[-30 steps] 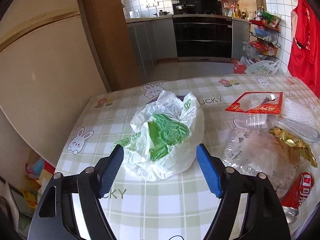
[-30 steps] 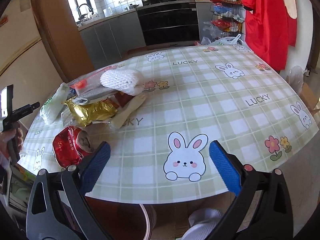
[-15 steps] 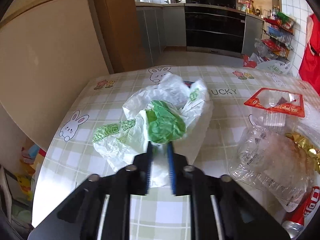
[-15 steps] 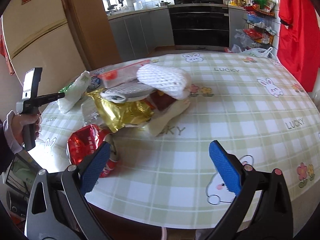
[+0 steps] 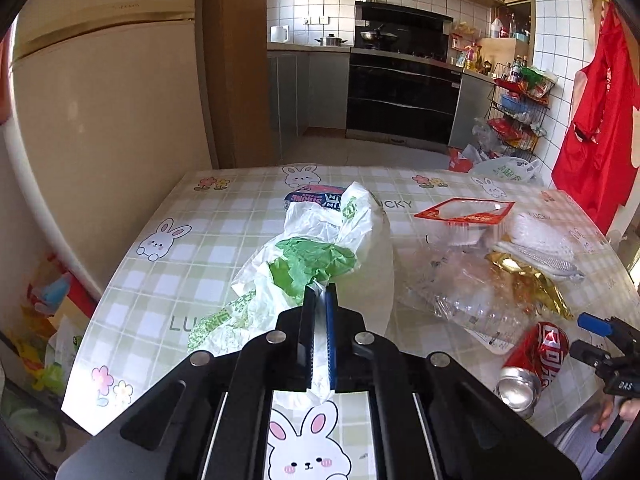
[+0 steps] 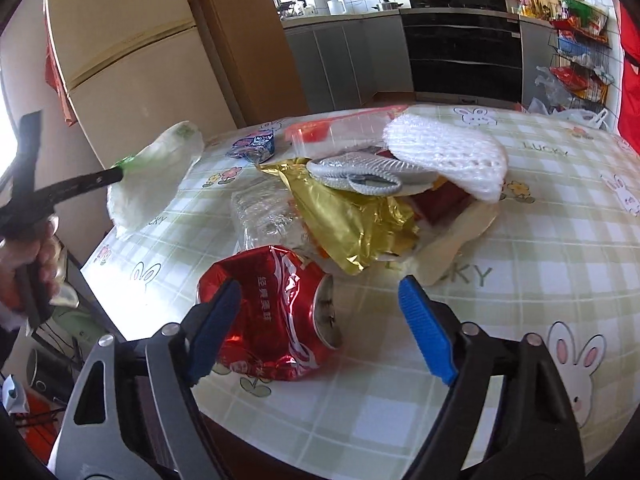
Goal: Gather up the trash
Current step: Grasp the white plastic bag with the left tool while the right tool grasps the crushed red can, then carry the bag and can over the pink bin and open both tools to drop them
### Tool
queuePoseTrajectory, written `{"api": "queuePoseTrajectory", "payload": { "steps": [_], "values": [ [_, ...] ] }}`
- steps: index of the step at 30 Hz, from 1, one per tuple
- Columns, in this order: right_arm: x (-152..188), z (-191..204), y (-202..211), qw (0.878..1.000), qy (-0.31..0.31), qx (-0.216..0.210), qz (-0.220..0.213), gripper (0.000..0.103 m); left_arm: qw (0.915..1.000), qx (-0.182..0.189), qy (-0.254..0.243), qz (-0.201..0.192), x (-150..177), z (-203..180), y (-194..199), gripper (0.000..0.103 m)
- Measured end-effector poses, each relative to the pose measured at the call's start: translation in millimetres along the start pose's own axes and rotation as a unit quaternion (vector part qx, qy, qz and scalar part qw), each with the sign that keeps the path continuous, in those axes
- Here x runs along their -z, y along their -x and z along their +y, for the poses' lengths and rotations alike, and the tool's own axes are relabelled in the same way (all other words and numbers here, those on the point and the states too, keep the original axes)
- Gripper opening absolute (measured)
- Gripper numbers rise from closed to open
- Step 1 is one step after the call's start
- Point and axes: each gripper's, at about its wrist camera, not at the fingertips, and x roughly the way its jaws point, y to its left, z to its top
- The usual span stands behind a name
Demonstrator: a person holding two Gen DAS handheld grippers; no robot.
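The plastic bag (image 5: 320, 248) hangs pinched in the left gripper (image 5: 320, 300), whose jaws are clamped tight on its rim, lifted off the table (image 5: 192, 240) at its nine o'clock side. The crushed can (image 6: 276, 312) lies between the fingers of the right gripper (image 6: 320, 316), which are closing but not yet pressing on it. Judging by this, collecting has barely begun: nothing shows inside the bag beyond green print. Left on the table at twelve o'clock of the can: gold foil (image 6: 344, 216), white foam net (image 6: 444, 156), clear wrapper (image 6: 264, 208), red tray (image 5: 464, 212), which crowd the can's far side.
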Motion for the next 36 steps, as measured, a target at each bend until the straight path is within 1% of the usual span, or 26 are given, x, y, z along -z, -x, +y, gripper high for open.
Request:
{"api": "queuePoseTrajectory", "payload": {
  "steps": [1,5,7,11,12,14,16,18,21,24,29,33,36],
  "values": [
    [0.9,-0.7,-4.2,1.000,-0.008,-0.005,0.004,0.073,1.0000,0.001,0.006,-0.003,5.6,-1.4,6.2,0.005],
    [4.2,1.0,-16.0,1.000,-0.022,-0.016,0.015,0.070,0.9995,0.012,0.027,-0.002,29.3,-8.1,22.2,0.005],
    [6.1,0.9,-19.0,0.999,-0.026,-0.021,0.020,0.061,0.9991,0.018,0.037,0.004,40.3,-10.2,25.4,0.005],
    [10.0,-0.8,-22.4,0.999,-0.041,-0.024,0.024,0.058,0.9979,0.025,0.057,0.017,53.3,-10.9,26.7,0.005],
    [10.3,-1.2,-22.5,0.998,-0.046,-0.026,0.024,0.054,0.9978,0.025,0.060,0.018,54.8,-10.5,26.4,0.005],
    [11.0,-3.7,-22.5,0.998,-0.056,-0.028,0.024,0.050,0.9976,0.026,0.061,0.021,58.3,-11.7,25.7,0.005],
    [11.9,-5.5,-22.4,0.997,-0.068,-0.035,0.023,0.041,0.9976,0.028,0.060,0.023,58.9,-12.0,25.5,0.005],
    [12.8,-5.0,-21.1,0.997,-0.071,-0.036,0.024,0.036,0.9979,0.027,0.055,0.023,59.8,-12.4,28.0,0.005],
    [14.5,-5.1,-16.6,0.995,-0.082,-0.049,0.024,0.036,0.9978,0.028,0.056,0.025,60.3,-12.4,31.4,0.005],
    [14.6,-1.4,-6.4,0.995,-0.082,-0.047,0.013,0.034,0.9978,0.028,0.054,0.026,62.4,-13.6,36.8,0.005],
    [10.4,8.6,14.9,0.997,-0.067,-0.048,-0.009,0.034,0.9965,0.054,0.057,0.029,63.9,-19.0,50.6,0.005],
    [9.0,13.5,35.5,0.996,-0.065,-0.049,-0.028,0.034,0.9967,0.061,0.051,0.017,61.5,-26.1,70.0,0.005],
    [9.4,14.1,52.4,0.995,-0.071,-0.051,-0.043,0.034,0.9959,0.076,0.048,0.010,59.8,-36.1,87.4,0.005]
  ]
}}
